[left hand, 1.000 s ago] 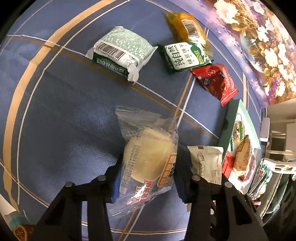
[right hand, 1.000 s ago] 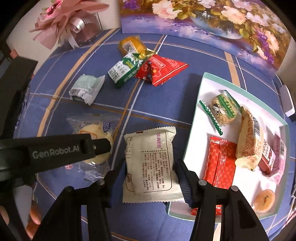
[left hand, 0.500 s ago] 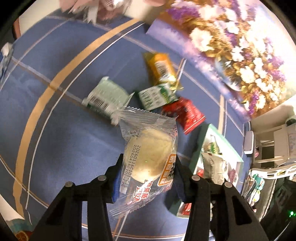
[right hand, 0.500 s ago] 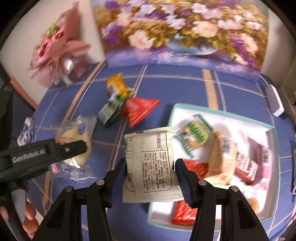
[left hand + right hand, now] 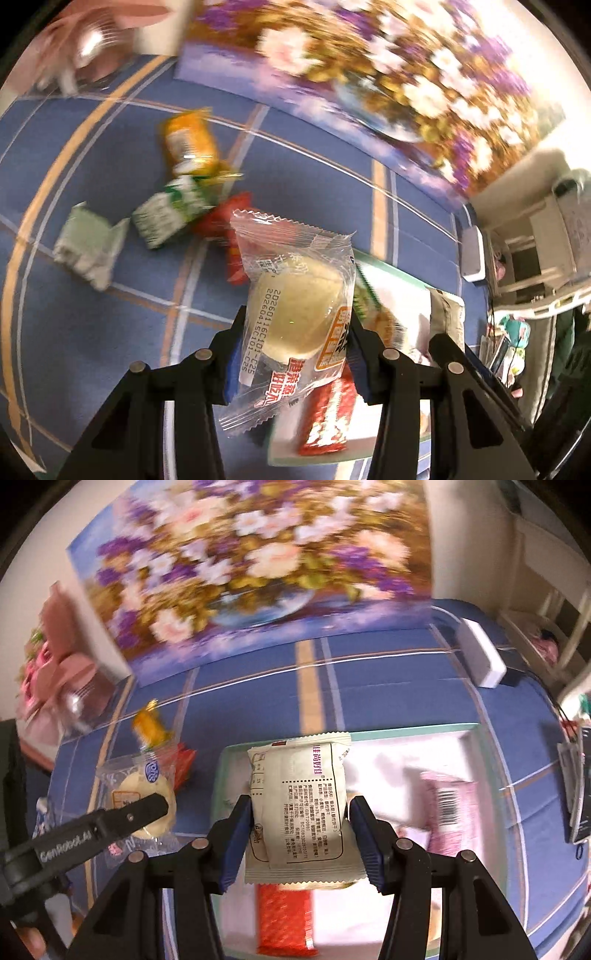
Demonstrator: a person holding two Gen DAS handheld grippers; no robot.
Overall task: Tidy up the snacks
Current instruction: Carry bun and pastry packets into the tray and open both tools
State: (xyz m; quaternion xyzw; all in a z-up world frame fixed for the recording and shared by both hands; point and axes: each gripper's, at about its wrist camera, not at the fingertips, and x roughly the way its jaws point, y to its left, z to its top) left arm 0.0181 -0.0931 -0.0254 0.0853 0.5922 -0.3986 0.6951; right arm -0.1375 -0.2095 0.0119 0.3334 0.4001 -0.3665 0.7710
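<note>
My left gripper (image 5: 295,350) is shut on a clear-wrapped yellow cake (image 5: 295,314) and holds it in the air near the left edge of the white tray (image 5: 402,295). My right gripper (image 5: 299,834) is shut on a cream snack packet (image 5: 299,805) and holds it above the tray (image 5: 388,749). The tray holds a red packet (image 5: 284,919) and a pink packet (image 5: 450,801). The left gripper with the cake (image 5: 147,794) also shows at the left of the right wrist view. On the blue cloth lie an orange packet (image 5: 188,144), a green-white biscuit packet (image 5: 166,218), a pale green packet (image 5: 88,243) and a red packet (image 5: 225,221).
A flower painting (image 5: 251,568) stands along the back of the table. A pink bouquet (image 5: 55,657) sits at the back left. A white box (image 5: 480,657) lies at the back right. Shelving and clutter (image 5: 535,258) stand past the table's right edge.
Both grippers have lifted their packets off the cloth and moved right toward the tray. The right gripper's packet is now over the tray.
</note>
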